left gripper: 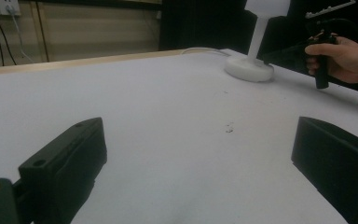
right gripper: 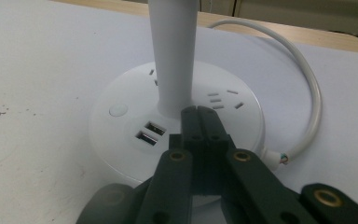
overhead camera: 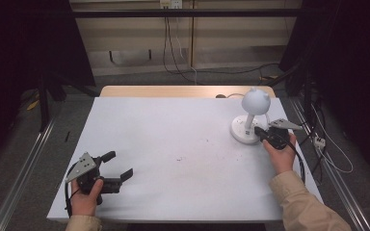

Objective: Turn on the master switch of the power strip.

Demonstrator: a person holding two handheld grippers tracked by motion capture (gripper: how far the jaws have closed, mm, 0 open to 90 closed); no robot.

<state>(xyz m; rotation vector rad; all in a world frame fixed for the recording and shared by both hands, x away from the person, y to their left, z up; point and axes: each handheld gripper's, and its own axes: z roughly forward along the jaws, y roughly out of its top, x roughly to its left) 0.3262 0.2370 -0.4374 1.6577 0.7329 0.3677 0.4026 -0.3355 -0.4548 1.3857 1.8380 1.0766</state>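
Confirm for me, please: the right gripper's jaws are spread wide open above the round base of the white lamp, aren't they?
Not quite. The right gripper is indeed over the white lamp's round base, beside the stem, but its jaws are shut together with nothing between them, as the right gripper view shows. The wide-open jaws belong to the left gripper, seen in the high view.

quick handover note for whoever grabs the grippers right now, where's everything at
Right gripper: jaws shut with nothing between them, tips over the lamp base, close to the white stem; contact can't be confirmed.
Left gripper: open, holding nothing, near the table's front left corner.
Lamp: upright at the far right of the table, its cord trailing off the back; round button and USB ports on the base face the right gripper.
Done: right gripper brought to the base.
Left: probably pressing the button.
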